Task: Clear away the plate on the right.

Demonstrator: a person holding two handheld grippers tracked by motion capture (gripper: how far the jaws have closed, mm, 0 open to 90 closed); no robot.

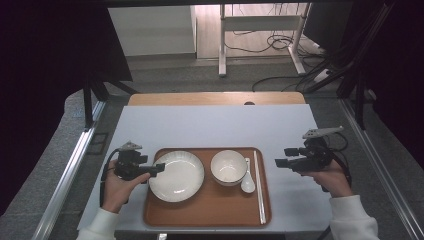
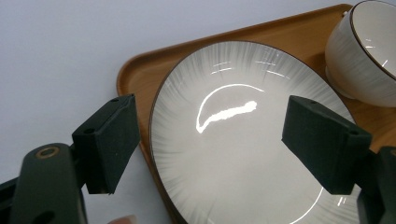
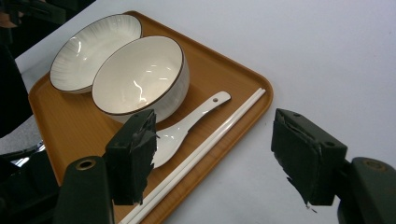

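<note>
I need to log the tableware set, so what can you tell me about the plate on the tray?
The plate is round, shallow and white, seemingly glazed ceramic, with fine grey lines fanning toward a thin dark rim. It looks clean and empty, with glare on its centre. It lies flat on the left part of the brown tray, close beside the bowl; whether the two touch is unclear. The left gripper hangs over its left edge, jaws open and off it.

a white table (image 1: 210,125) carries a brown tray (image 1: 210,210) near its front edge.
</note>
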